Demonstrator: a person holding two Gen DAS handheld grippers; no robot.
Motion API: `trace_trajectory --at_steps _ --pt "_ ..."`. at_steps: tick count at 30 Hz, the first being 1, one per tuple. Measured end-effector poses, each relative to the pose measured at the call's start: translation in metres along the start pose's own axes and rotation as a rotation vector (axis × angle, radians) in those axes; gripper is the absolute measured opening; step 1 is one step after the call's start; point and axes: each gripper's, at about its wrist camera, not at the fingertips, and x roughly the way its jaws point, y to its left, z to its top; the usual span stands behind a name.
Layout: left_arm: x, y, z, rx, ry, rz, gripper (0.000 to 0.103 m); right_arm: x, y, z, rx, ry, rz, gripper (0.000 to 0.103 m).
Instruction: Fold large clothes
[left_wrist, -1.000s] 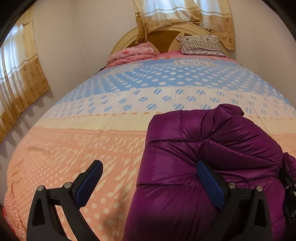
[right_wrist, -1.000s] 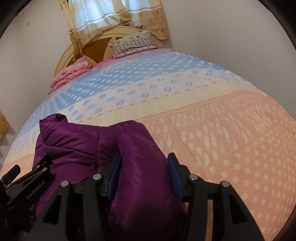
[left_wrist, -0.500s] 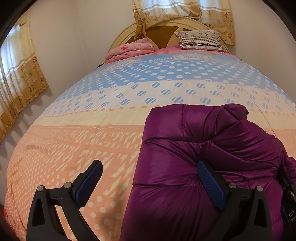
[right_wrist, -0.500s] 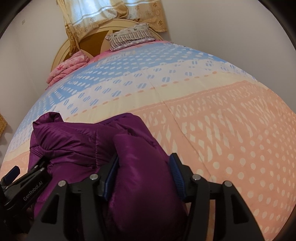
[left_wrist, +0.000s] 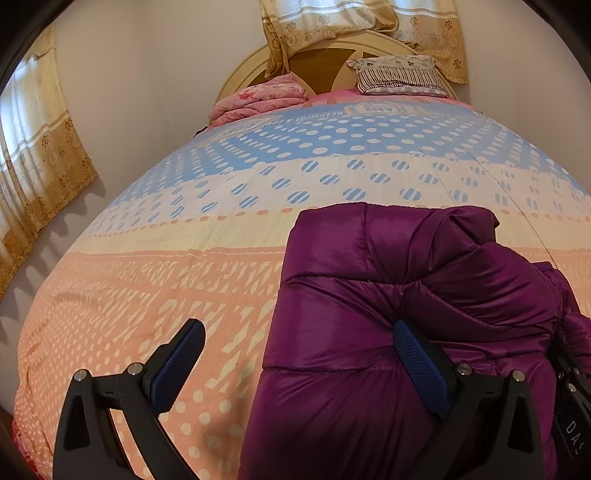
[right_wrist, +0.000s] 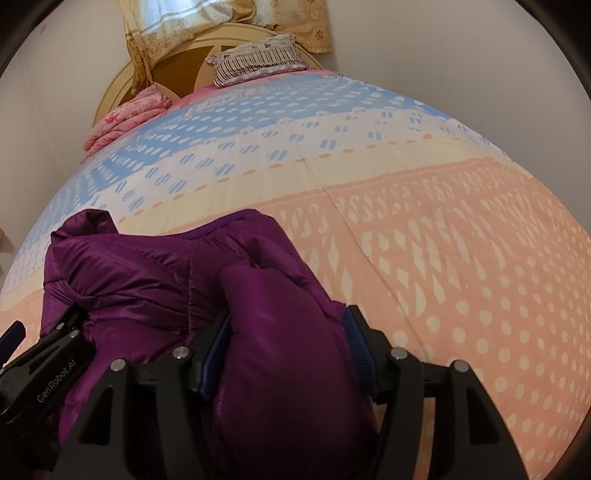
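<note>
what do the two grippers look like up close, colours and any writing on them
Both are matte black plastic frames with triangular cut-outs and silver screw heads. The left gripper and the right gripper each carry two fingers faced with blue knurled pads. White "GenRobot.AI" lettering runs along the left gripper's side, seen from the right wrist camera.

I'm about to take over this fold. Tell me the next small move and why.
Probably let the right gripper finish releasing, then lift it clear. Its jaws are opening, with a puffy fold of the purple jacket still bulging between them, apparently touching both pads. The left gripper is already wide open, and the jacket sits bundled on the bedspread.
</note>
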Motion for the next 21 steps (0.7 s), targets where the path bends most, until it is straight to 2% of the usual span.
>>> trace_trajectory --at_steps 21 --pt "0.0027 -0.0041 -0.0009 0.027 0.003 0.019 0.102 0.0076 0.0034 -0.0013 -0.016 0.035 -0.03 0.067"
